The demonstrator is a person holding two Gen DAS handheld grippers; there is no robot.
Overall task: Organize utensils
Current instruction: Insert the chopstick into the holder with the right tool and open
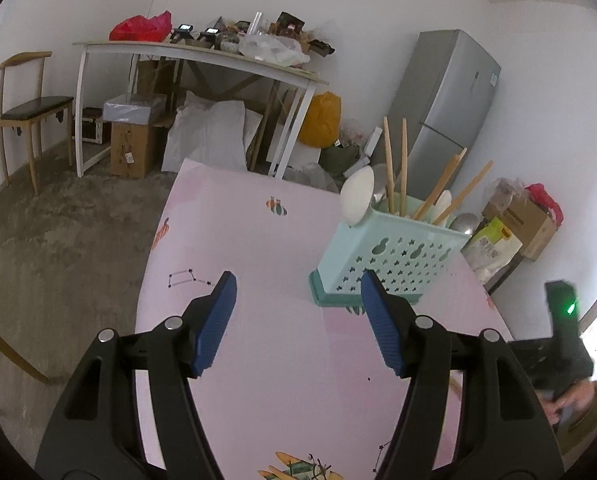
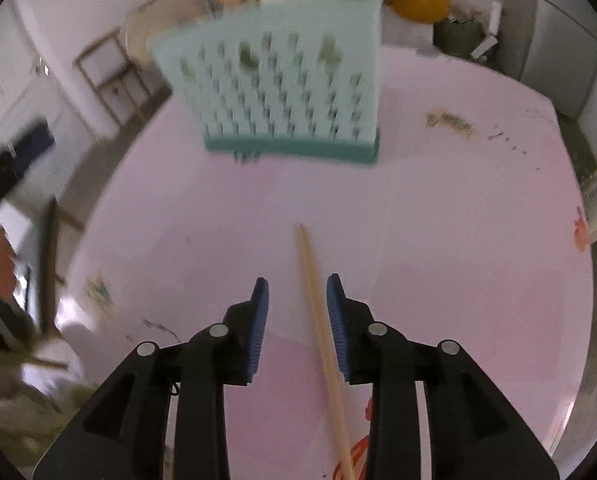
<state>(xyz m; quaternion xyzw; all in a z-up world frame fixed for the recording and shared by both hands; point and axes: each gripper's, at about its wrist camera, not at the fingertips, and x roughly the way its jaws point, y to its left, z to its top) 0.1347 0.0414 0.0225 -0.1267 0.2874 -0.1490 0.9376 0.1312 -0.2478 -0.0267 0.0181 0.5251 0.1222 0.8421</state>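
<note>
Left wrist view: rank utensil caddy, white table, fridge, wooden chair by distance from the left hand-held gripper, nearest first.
From the left hand-held gripper:
1. Utensil caddy, just ahead, right of centre.
2. Fridge, behind the caddy, right.
3. White table and wooden chair, along the far wall, left; too close to call.

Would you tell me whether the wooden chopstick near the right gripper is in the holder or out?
Out: the chopstick lies on the pink table, short of the holder.

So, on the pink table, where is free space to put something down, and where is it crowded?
Free: the wide bare stretch of the pink table left of the mint holder, up to the far edge, and the patch between the holder and the left tongs. Crowded: the holder itself, full of chopsticks and spoons. One chopstick lies between the right tongs.
</note>
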